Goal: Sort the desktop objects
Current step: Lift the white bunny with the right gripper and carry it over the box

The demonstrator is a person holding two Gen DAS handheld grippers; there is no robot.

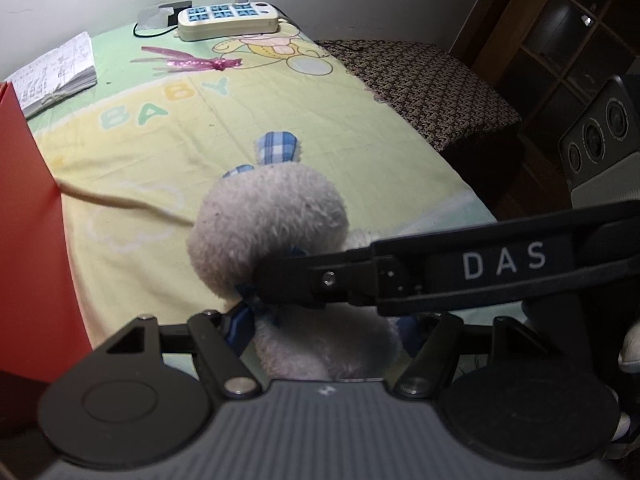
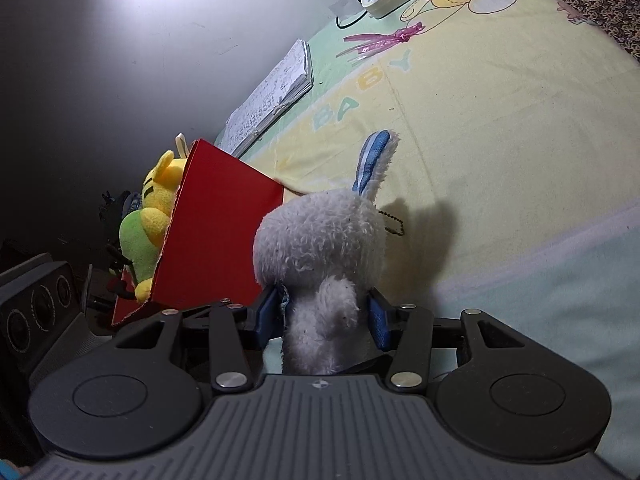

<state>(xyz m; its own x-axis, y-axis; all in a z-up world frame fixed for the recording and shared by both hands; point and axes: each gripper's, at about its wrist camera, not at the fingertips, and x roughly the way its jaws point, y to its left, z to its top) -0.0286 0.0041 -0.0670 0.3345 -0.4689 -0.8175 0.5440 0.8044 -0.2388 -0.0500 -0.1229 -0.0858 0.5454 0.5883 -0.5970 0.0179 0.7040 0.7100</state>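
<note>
Right gripper (image 2: pixel 326 316) clamps bunny (image 2: pixel 320 236); left gripper (image 1: pixel 326 320) too, apparently. Lift clear over bag (image 2: pixel 216 236) rim, then release

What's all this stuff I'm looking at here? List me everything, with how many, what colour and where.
Plush rabbit: one, white with blue checked ears, on the cloth, between the right gripper's blue pads.
Red paper bag: one, red, left of the rabbit.
Plush toy: one, yellow and green, sticking out of the bag.
Notebook: one, white, handwritten, far left by the wall.
Power strip: one, cream with blue sockets, far edge.
Ribbon: one, pink, before the power strip.
Tablecloth: one, yellow-green, "BABY" print.
Patterned cover: one, dark brown, right of the cloth.
Right hand-held gripper: black, shut on the rabbit.
Left hand-held gripper: black, its fingertips hidden.
</note>
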